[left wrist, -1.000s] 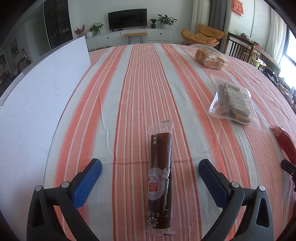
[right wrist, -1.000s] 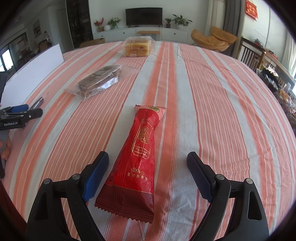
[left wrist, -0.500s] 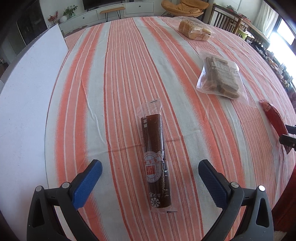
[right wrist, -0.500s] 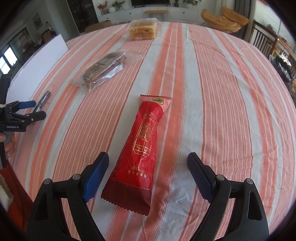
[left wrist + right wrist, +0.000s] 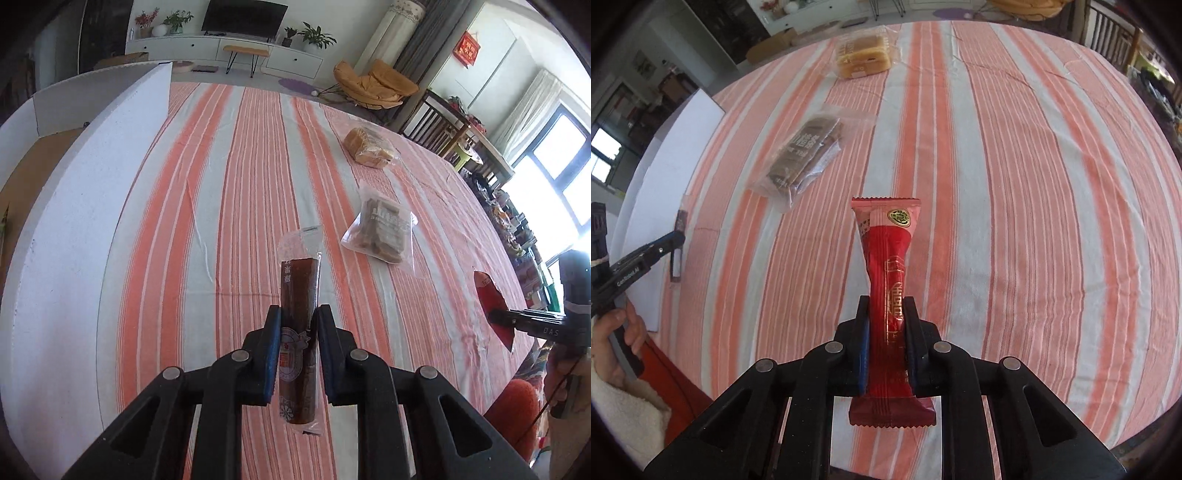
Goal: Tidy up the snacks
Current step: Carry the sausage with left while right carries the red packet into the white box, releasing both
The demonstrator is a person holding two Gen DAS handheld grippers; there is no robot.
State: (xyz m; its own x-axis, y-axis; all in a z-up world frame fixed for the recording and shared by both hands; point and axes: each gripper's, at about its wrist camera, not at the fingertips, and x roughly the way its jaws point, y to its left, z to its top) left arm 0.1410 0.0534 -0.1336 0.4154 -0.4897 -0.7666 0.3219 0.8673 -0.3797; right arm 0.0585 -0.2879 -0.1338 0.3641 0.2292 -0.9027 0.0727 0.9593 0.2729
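Observation:
My left gripper (image 5: 297, 314) is shut on a long brown snack bar (image 5: 299, 291) in a clear wrapper and holds it above the striped tablecloth (image 5: 207, 206). My right gripper (image 5: 886, 306) is shut on a red snack packet (image 5: 888, 266), lifted off the cloth. A clear bag of brown biscuits (image 5: 384, 230) lies mid-table, also in the right wrist view (image 5: 805, 155). A bag of yellow cake (image 5: 369, 149) lies farther back, also in the right wrist view (image 5: 864, 59). The left gripper (image 5: 677, 238) shows at the left of the right wrist view, the right gripper (image 5: 495, 314) at the right of the left wrist view.
A white board (image 5: 74, 221) lies along the table's left side, also in the right wrist view (image 5: 676, 147). Chairs (image 5: 436, 118) and a shelf of clutter stand beyond the right edge. A TV cabinet (image 5: 229, 48) is far behind.
Both grippers have closed, the left on the brown bar and the right on the red packet, and both have lifted them off the cloth.

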